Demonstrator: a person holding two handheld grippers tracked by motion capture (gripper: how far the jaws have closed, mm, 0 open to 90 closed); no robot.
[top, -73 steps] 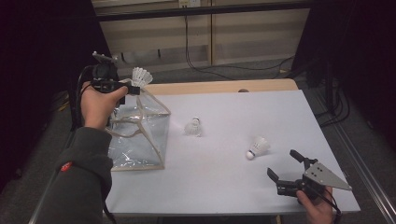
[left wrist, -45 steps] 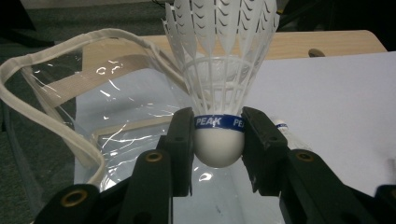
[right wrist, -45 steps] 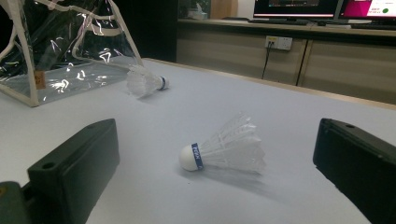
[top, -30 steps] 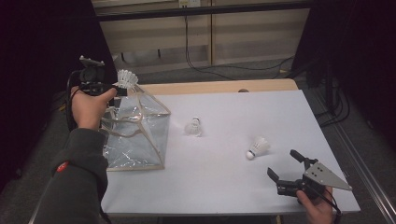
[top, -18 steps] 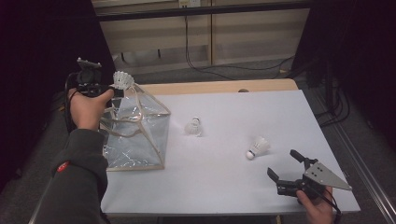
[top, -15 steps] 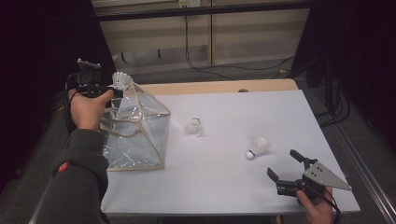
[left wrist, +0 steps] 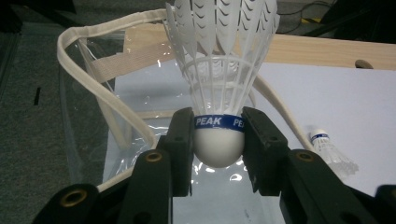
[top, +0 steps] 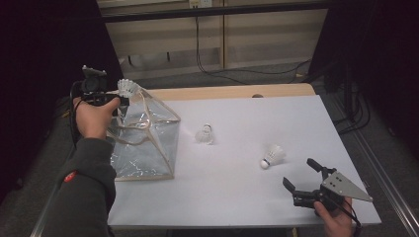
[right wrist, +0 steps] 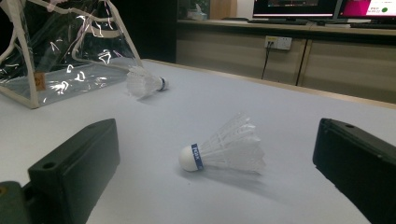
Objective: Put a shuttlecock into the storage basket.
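High view: left gripper (top: pixel 120 94) clamps its fingers on a shuttlecock (top: pixel 126 88) above a clear bag (top: pixel 146 138). Right gripper (top: pixel 302 178) rests with fingers spread near two shuttlecocks lying on the table (top: pixel 237 197).

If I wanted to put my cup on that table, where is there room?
The far right of the white table is bare, beyond the two loose white feather shuttlecocks. The left edge is crowded by the clear plastic bag.
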